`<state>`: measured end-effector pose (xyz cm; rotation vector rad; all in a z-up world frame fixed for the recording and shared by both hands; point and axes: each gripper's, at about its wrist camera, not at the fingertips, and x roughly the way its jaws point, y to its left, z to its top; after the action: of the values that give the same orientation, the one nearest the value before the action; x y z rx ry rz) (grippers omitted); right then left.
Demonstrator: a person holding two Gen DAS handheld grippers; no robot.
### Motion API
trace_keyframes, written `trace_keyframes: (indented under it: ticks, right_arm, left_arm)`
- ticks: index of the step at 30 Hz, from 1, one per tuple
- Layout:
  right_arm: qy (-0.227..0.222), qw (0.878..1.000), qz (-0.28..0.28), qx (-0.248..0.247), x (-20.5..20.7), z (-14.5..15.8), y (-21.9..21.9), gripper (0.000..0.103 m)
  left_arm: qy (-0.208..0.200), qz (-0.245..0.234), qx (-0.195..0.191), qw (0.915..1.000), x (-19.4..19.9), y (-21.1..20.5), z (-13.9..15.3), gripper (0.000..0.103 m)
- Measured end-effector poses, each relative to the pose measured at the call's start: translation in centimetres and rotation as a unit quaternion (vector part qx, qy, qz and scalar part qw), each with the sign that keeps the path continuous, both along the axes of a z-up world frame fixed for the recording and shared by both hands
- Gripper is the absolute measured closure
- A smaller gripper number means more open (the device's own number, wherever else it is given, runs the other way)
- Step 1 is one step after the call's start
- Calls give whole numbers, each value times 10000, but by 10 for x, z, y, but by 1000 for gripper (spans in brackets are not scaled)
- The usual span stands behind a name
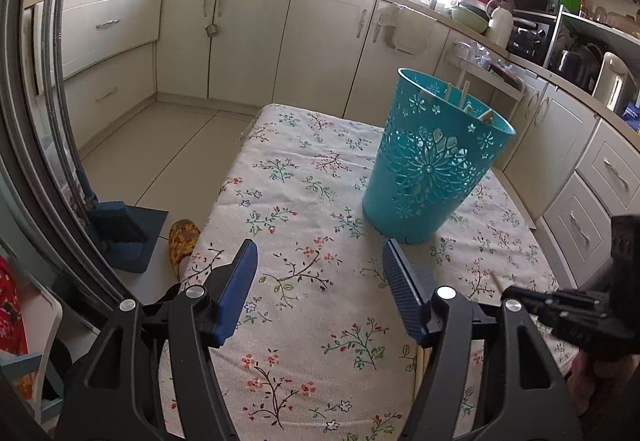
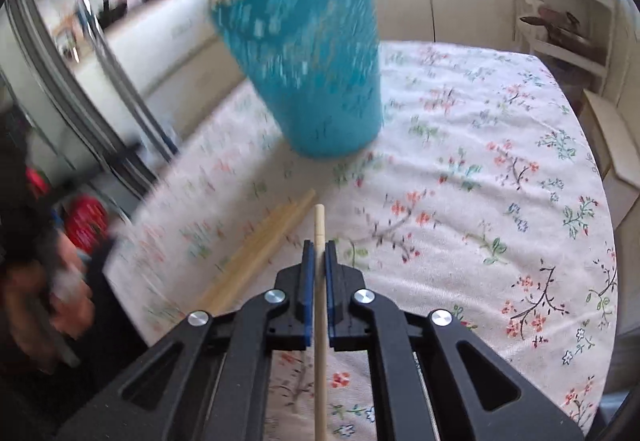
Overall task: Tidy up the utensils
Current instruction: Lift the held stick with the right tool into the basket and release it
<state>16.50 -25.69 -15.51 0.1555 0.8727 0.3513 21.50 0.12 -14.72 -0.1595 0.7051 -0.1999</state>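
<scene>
Right tongs around chopstick

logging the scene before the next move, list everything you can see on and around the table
holder: one, teal, cut-out flower pattern, upright on the table, pale sticks poking above its rim
held chopstick: one, pale wood, between the right gripper's pads, pointing toward the holder
loose chopsticks: a few, pale wood, lying together on the cloth left of the held one; count unclear in the blur
tablecloth: one, white with floral print, covering the table
dustpan and brush: one set, dark blue, on the floor left of the table
slipper: one, yellow patterned, on the floor by the table edge
left gripper: black with blue pads, open, empty, over the cloth
right gripper: black with blue pads, shut on the chopstick
</scene>
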Motion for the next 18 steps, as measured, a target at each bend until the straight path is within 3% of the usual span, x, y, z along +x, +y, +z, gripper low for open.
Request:
trace_keyframes:
  ticks: [9, 18]
  right_arm:
    - [-1031, 9912, -89, 827, 8, 87, -14, 97]
    - [-2523, 9623, -202, 997, 53, 182, 19, 97]
  left_arm:
    - [141, -149, 110, 9997, -6, -15, -9, 41]
    - [204, -177, 209, 9994, -7, -23, -19, 38]
